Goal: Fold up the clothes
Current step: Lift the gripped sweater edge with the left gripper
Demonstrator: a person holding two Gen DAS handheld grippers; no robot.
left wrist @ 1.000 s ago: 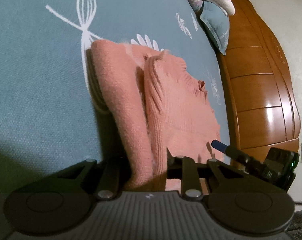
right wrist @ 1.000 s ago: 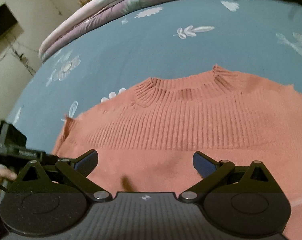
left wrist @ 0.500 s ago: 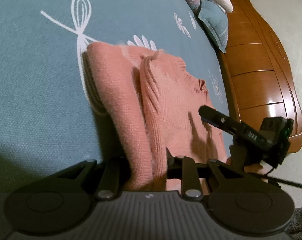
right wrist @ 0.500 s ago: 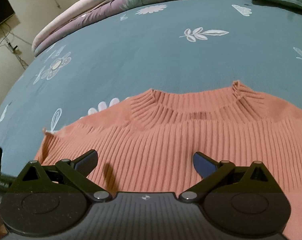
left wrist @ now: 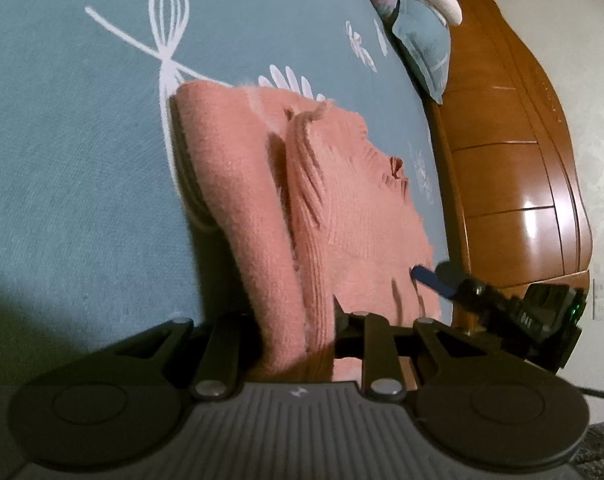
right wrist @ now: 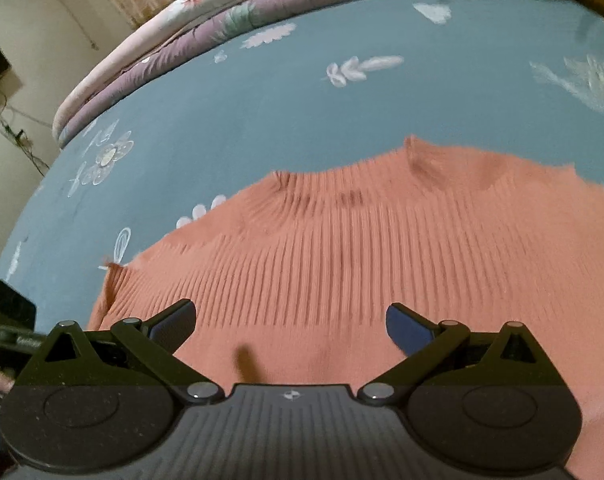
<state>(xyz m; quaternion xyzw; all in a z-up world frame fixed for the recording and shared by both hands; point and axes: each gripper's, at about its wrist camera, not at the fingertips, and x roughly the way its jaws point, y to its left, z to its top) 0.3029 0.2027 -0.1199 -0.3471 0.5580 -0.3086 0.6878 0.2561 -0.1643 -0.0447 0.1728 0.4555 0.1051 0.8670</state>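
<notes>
Blue floral bedding [right wrist: 286, 112] covers the bed, with a wooden headboard [left wrist: 513, 184] at one end and a rolled quilt [right wrist: 206, 36] along the far edge. On it lies the pink sweater [right wrist: 361, 256], ribbed collar away from the right gripper [right wrist: 290, 320]. That gripper tilts down over the knit near the hem, jaws spread wide, nothing between them. The left gripper [left wrist: 298, 320] points down at a shallower angle from the sweater's side, clamped on a bunched fold of the sweater's edge [left wrist: 278, 288]. The right gripper's blue fingertip [left wrist: 429, 276] shows over the sweater's other side.
</notes>
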